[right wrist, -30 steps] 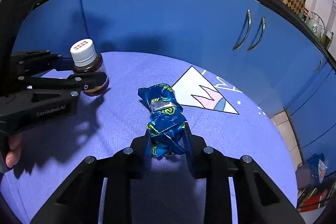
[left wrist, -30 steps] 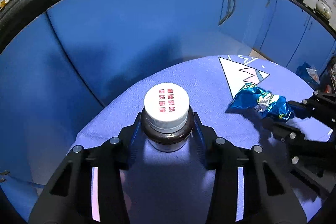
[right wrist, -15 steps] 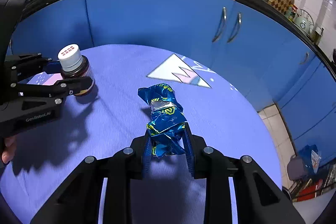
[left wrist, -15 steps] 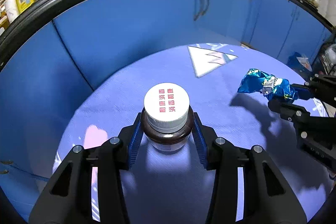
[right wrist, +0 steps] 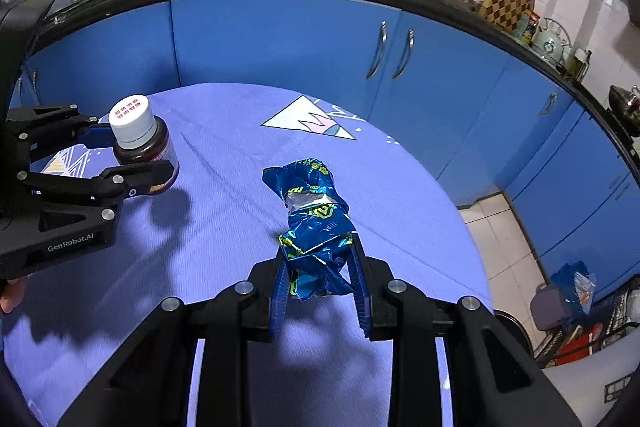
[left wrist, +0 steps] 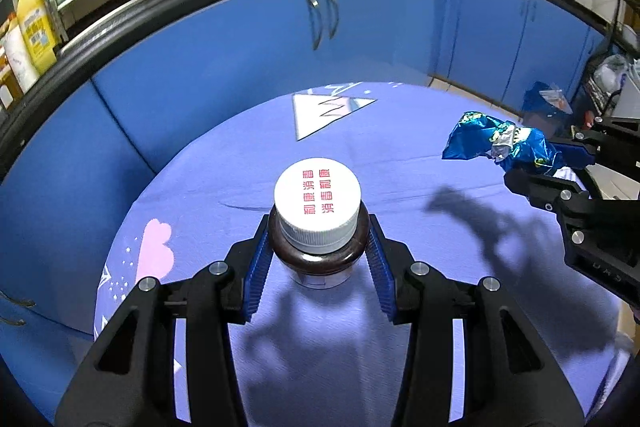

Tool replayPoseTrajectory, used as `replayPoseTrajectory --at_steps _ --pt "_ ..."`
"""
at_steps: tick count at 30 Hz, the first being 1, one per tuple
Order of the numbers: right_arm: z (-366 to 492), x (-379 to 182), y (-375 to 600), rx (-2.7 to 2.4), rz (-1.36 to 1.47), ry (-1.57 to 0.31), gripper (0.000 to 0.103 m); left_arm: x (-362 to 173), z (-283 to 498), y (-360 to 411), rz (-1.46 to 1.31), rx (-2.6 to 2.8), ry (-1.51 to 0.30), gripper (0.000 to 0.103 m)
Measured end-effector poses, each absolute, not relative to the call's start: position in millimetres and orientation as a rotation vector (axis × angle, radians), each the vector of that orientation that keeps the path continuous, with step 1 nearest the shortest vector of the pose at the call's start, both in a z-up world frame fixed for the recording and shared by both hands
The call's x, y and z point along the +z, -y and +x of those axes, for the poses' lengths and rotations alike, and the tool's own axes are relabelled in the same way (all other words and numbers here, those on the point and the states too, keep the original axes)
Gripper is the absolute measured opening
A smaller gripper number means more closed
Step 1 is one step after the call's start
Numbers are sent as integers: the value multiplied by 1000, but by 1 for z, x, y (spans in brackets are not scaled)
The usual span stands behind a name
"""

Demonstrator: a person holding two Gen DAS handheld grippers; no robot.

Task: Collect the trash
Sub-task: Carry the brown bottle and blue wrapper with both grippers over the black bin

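Above the purple tablecloth (left wrist: 400, 155), a brown bottle (left wrist: 318, 251) with a white cap is gripped at its shoulder by the left gripper (left wrist: 318, 259), on the left side of the scene. To the right, a crumpled blue wrapper (right wrist: 314, 223) is pinched between the narrow jaws of the right gripper (right wrist: 318, 279), clear of the cloth

Both wrist views look steeply down along their fingers, close over the blue tablecloth (left wrist: 400, 155), facing the blue cabinets (right wrist: 280, 39). Shared: cloth, cabinets, countertop; each view catches the other gripper at its edge.
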State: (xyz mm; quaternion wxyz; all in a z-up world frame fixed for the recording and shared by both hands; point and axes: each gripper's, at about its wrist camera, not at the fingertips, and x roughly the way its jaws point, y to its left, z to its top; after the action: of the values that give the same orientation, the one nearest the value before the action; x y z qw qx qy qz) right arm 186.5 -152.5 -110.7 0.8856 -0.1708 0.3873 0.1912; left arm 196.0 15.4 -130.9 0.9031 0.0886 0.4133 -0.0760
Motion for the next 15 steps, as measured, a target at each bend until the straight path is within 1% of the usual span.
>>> replayPoseTrajectory --at_steps 15 --pt "142 -80 221 317 -338 -742 27 -102 162 65 264 -256 -798 46"
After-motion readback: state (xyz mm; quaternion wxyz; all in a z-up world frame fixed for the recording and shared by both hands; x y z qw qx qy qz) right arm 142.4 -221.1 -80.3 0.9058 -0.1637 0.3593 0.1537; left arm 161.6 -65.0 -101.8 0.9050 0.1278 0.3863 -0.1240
